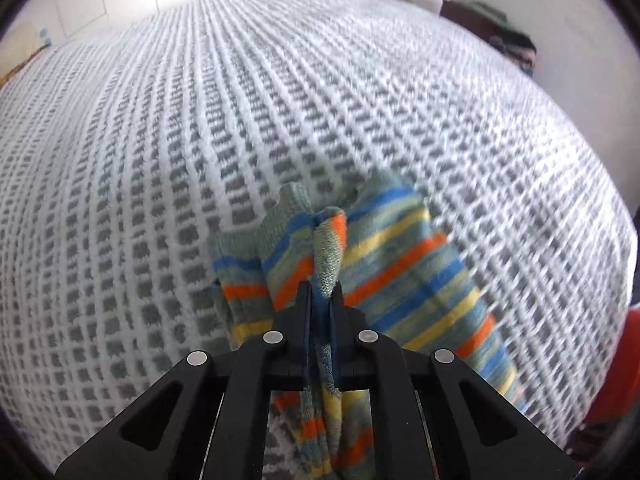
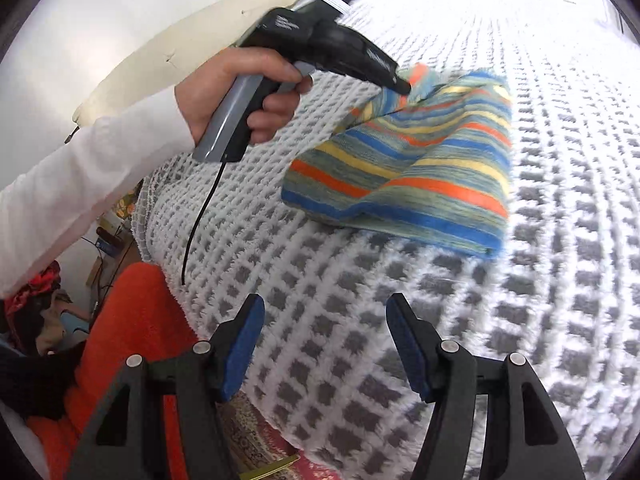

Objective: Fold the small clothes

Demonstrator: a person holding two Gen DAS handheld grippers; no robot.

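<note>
- Striped knit garment: blue, orange, yellow and grey-green bands, partly folded.
- Its lower edge rests on the white-and-grey bed cover.
- 1 upper corner is lifted, pinched into a bunched ridge.

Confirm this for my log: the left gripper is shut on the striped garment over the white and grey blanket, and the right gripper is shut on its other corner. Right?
Not quite. The left gripper is indeed shut on the striped garment over the blanket, but the right gripper is open and holds nothing; it is apart from the garment. The right wrist view shows this.
</note>
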